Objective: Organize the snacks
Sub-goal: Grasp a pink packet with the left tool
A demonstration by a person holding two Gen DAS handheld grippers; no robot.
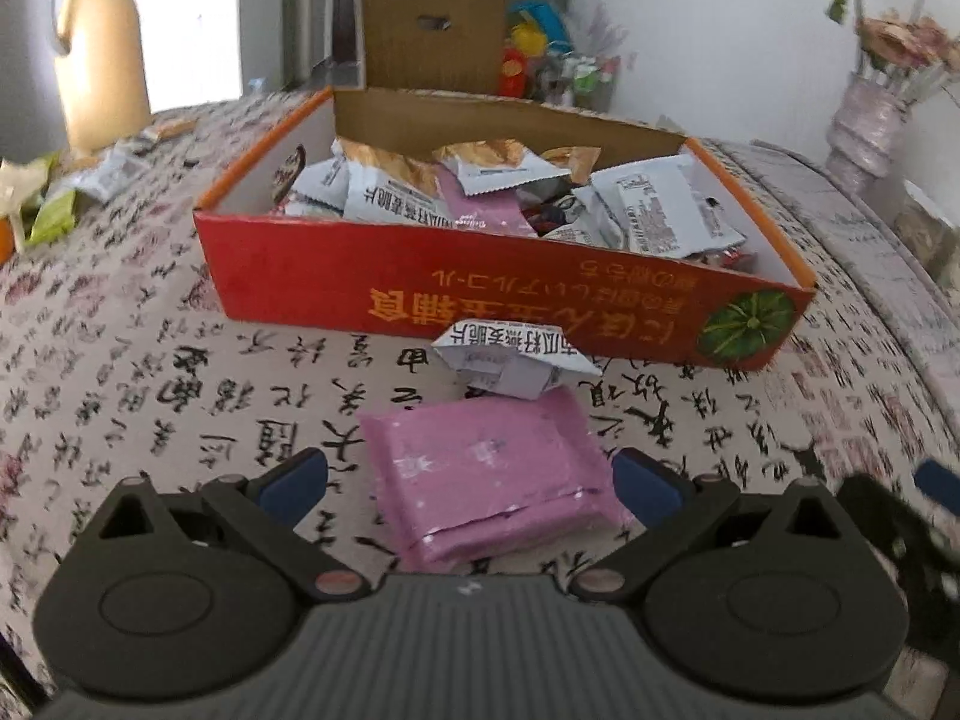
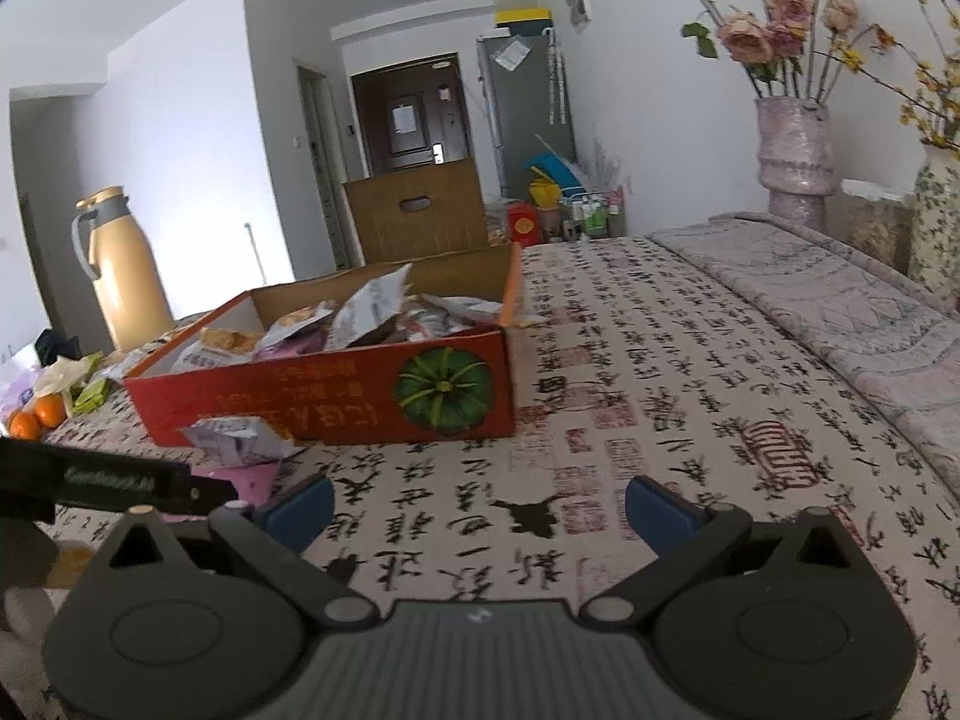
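A pink snack packet [image 1: 480, 474] lies flat on the patterned tablecloth, between the fingers of my left gripper [image 1: 471, 480], which stands open around it. Just beyond it a white crumpled packet [image 1: 516, 363] rests against the front wall of the red cardboard box [image 1: 420, 282]. The box holds several white, gold and pink snack packets. In the right wrist view the red box [image 2: 336, 396] sits ahead to the left, with the white packet [image 2: 237, 438] and an edge of the pink packet [image 2: 252, 477] before it. My right gripper [image 2: 480, 513] is open over bare cloth.
A yellow thermos [image 1: 99, 54] stands at the back left, with loose wrappers [image 1: 54, 204] and oranges [image 2: 36, 414] near it. A brown carton [image 2: 417, 210] stands behind the box. Vases of flowers [image 2: 792, 150] line the right side, beside a folded grey blanket [image 2: 840, 306].
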